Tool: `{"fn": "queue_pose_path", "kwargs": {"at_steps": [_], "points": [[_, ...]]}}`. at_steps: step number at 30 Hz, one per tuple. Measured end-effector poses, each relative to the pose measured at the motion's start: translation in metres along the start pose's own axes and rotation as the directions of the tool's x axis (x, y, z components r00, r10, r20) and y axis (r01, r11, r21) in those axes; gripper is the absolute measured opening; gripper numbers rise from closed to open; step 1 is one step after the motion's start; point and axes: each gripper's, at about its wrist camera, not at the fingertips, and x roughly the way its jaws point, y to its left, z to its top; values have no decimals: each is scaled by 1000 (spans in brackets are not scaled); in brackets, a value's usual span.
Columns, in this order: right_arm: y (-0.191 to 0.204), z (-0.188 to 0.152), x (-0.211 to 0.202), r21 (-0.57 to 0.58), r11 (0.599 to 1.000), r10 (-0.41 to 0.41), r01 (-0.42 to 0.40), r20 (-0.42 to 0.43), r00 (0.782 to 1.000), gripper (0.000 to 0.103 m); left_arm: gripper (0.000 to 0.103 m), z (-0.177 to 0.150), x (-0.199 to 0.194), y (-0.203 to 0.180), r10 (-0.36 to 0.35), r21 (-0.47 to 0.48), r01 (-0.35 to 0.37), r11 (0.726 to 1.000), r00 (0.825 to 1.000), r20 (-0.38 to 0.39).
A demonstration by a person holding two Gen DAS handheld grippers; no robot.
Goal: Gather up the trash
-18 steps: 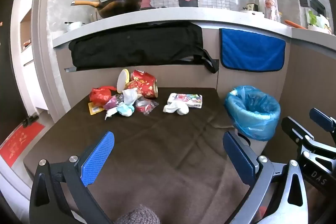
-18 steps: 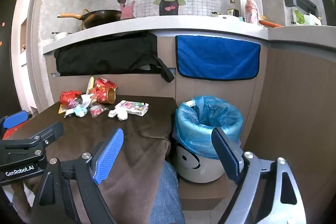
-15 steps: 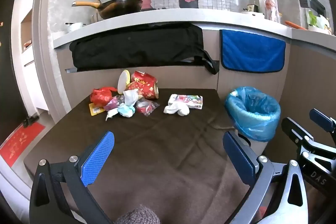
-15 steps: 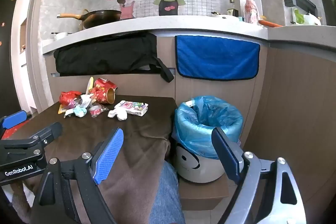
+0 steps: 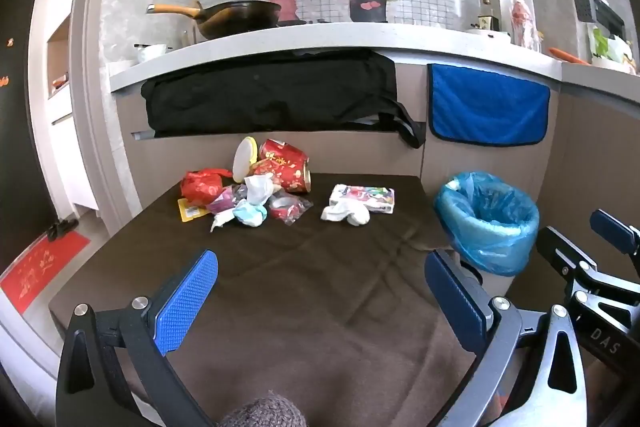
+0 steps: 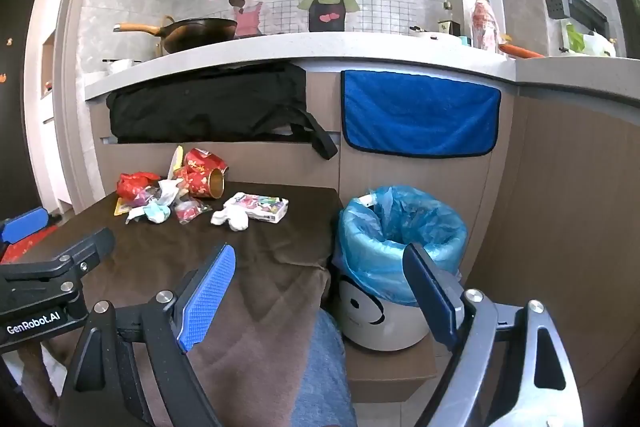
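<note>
Kitchen desk [image 5: 320, 307] trash [image 5: 256, 191] lies untouched left of the bin [image 6: 400, 239]; your left gripper [image 5: 320, 291] and right gripper [image 6: 320, 287], both apart and empty, must reach it first

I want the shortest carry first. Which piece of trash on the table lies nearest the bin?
The flat colourful packet with the white crumpled tissue against it. It lies apart from the red pile, closest to the blue-lined bin.

Bare cloth [image 5: 320, 287] before trash pile [image 5: 256, 191]
</note>
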Motion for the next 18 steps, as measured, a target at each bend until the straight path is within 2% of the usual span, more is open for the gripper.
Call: {"fn": "queue_pose_path", "kwargs": {"at_steps": [18], "points": [[4,2,-1,-9,1000,-7,7,4,1000,84,102,-2,0,1,3,-4,-3,1000,1000,4]]}}
